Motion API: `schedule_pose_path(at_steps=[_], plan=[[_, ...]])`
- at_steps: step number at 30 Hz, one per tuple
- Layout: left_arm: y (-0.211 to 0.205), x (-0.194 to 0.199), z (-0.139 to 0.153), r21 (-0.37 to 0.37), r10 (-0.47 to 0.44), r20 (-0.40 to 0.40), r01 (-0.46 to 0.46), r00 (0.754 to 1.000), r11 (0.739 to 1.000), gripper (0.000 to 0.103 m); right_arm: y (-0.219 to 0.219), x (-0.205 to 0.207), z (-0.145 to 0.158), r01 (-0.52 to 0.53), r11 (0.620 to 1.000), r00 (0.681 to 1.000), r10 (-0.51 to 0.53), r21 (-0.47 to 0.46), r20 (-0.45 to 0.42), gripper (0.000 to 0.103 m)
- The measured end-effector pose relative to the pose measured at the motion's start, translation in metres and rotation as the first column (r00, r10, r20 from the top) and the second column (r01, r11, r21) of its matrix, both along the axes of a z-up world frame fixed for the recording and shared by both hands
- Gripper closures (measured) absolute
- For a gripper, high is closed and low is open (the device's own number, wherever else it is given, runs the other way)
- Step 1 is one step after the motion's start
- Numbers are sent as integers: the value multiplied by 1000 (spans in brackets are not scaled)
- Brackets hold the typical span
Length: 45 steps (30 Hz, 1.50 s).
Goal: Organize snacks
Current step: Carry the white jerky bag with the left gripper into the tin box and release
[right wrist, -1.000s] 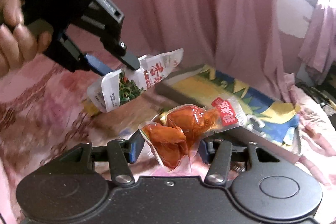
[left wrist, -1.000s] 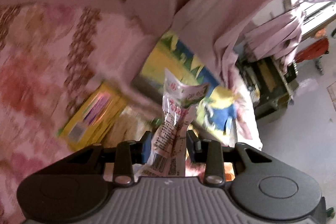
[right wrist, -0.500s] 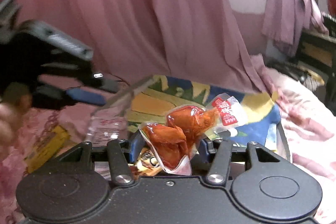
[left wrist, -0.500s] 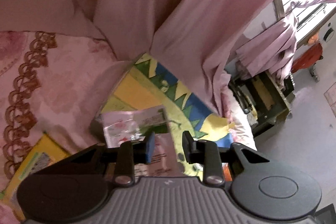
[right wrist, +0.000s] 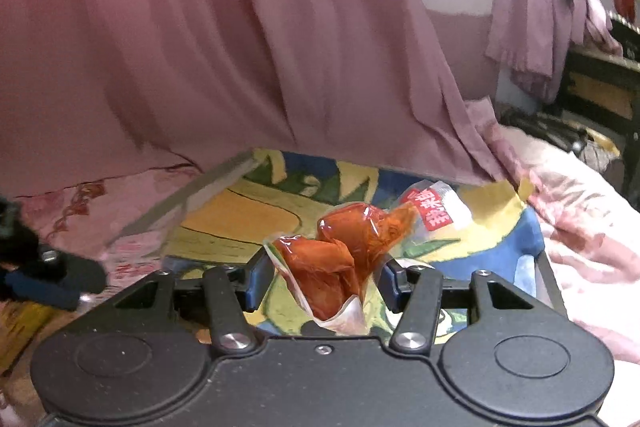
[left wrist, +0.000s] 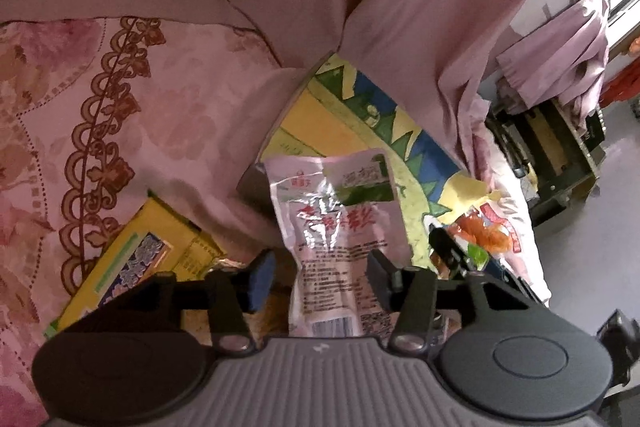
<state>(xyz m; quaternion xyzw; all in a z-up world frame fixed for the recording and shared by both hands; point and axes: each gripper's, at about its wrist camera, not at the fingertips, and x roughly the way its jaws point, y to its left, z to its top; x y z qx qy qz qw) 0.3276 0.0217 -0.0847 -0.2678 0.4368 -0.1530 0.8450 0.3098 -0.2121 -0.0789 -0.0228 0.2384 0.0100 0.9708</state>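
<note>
Since the earlier frame the left hand-held gripper (left wrist: 320,277) has just opened, white snack pouch (left wrist: 336,223) released at the colourful box (left wrist: 344,131) rim; right hand-held gripper (right wrist: 326,279) clamps the orange snack pouch (right wrist: 340,251) over it, undelivered; yellow packet (left wrist: 136,259) waits on the bed.

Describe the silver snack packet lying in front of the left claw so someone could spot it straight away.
Start at the colourful cartoon-printed box on the pink floral bedspread. The silver snack packet lies over the box's near edge. Unlike the yellow carton beside it, it is crinkled shiny foil with red characters and a green picture.
</note>
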Motion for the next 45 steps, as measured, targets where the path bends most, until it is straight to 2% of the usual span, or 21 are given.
schedule_pose_path(at_steps=[4,12,17,23,27,30,32,37,39,41,45], plan=[[-1,2,-4,-2,-13,-35,13,999,1000,40,-7,9,-7,26,999,999,-25,21,-38,46],[-4,11,-16,-122,-57,-95,46,994,991,40,-9,15,-12,42,998,996,-38,56,-85,36],[-5,14,-16,-183,-77,-90,60,993,981,40,-11,12,-6,49,997,997,-45,63,-65,13],[-9,24,-14,-274,-89,-65,68,994,959,40,-21,3,12,88,992,996,-86,90,-23,7],[-17,36,-10,-321,-107,-19,95,994,942,40,-35,-10,25,145,981,989,-146,132,-3,6],[-21,44,-9,-349,-103,-16,91,995,933,40,-44,-20,34,179,971,983,-182,156,3,5],[-25,50,-9,-362,-101,-15,88,995,928,35,-45,-26,38,187,970,982,-190,154,8,5],[-35,50,-2,-271,-87,27,91,996,958,18,-43,-44,46,198,973,979,-202,122,23,1],[-36,47,0,-237,-81,31,86,996,968,16,-40,-51,47,196,975,980,-200,106,24,1],[-35,44,4,-215,-69,32,75,997,974,5,-37,-56,48,191,977,981,-194,92,28,1],[-33,31,17,-131,-41,68,50,997,990,1,-28,-71,50,168,984,985,-170,58,41,1]])
